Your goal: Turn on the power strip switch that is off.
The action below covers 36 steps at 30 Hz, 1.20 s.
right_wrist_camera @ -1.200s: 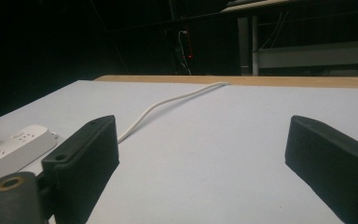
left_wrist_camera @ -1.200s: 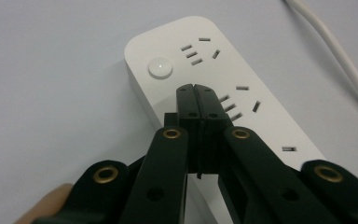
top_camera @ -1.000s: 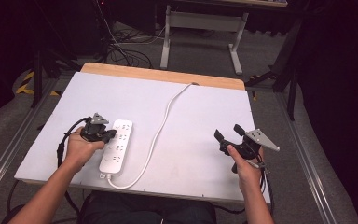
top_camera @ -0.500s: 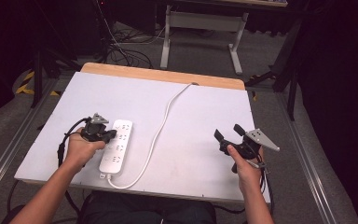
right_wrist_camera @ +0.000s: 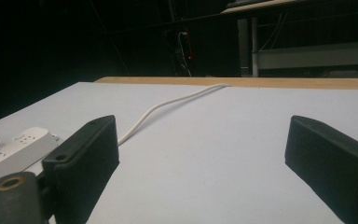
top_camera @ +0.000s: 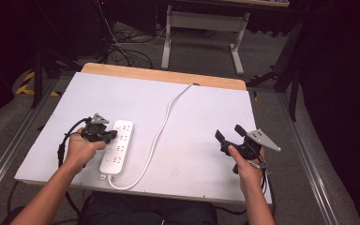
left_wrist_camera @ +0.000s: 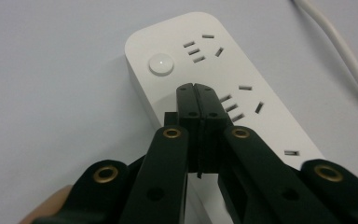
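Nothing has moved since the earlier frame: the left hand-held gripper (top_camera: 108, 135), jaws pressed together on nothing, rests its tips on the white power strip (top_camera: 117, 147), near its button (left_wrist_camera: 161, 64), close to the worktop (top_camera: 201, 112) left and near edges. The right hand-held gripper (top_camera: 227, 134) hangs spread wide over bare surface by the right edge, with open room between them past the cord (top_camera: 161, 126)

One camera hangs above the person's side, looking forward and down over the whole white-topped table with a wooden far edge (top_camera: 136, 101). Another rides the left gripper (left_wrist_camera: 197, 88), tilted steeply down and very close over the white rectangular plastic power strip (left_wrist_camera: 168, 42). The third rides the right gripper (right_wrist_camera: 205, 154), low and level, facing across the tabletop toward the dark room; it catches the strip's end (right_wrist_camera: 9, 147) and the white round cord (right_wrist_camera: 168, 105).
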Each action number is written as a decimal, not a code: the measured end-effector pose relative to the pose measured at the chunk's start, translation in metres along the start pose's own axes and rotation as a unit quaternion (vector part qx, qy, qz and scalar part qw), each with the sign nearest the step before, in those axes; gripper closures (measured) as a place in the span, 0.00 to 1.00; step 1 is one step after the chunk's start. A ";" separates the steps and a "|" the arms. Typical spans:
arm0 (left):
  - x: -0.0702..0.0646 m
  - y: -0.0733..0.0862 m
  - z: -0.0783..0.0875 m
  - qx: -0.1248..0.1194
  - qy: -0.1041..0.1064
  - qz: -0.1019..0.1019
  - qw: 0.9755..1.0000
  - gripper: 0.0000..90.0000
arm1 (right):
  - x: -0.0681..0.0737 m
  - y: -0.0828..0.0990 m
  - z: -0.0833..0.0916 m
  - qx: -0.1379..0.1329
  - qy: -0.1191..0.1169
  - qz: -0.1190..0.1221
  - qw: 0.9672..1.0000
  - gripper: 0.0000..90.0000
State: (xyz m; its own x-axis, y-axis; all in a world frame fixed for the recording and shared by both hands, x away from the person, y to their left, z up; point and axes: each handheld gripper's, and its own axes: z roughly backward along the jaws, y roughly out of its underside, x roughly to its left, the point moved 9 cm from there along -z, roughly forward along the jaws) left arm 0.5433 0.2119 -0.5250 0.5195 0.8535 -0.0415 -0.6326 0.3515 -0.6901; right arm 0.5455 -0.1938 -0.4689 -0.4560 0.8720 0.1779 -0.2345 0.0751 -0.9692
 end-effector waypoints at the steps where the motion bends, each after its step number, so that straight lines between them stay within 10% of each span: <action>1: 0.000 0.000 0.000 0.000 0.000 -0.002 1.000 1.00 | 0.000 0.000 0.000 -0.001 -0.001 0.001 1.000 0.11; 36: 0.000 -0.001 0.000 0.001 -0.002 -0.001 1.000 1.00 | 0.003 0.001 0.000 0.003 0.002 0.003 1.000 0.12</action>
State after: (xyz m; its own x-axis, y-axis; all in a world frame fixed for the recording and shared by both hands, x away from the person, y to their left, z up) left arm 0.5437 0.2117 -0.5240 0.5193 0.8537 -0.0374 -0.6325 0.3546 -0.6886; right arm 0.5442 -0.1910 -0.4692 -0.4540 0.8742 0.1723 -0.2374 0.0677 -0.9690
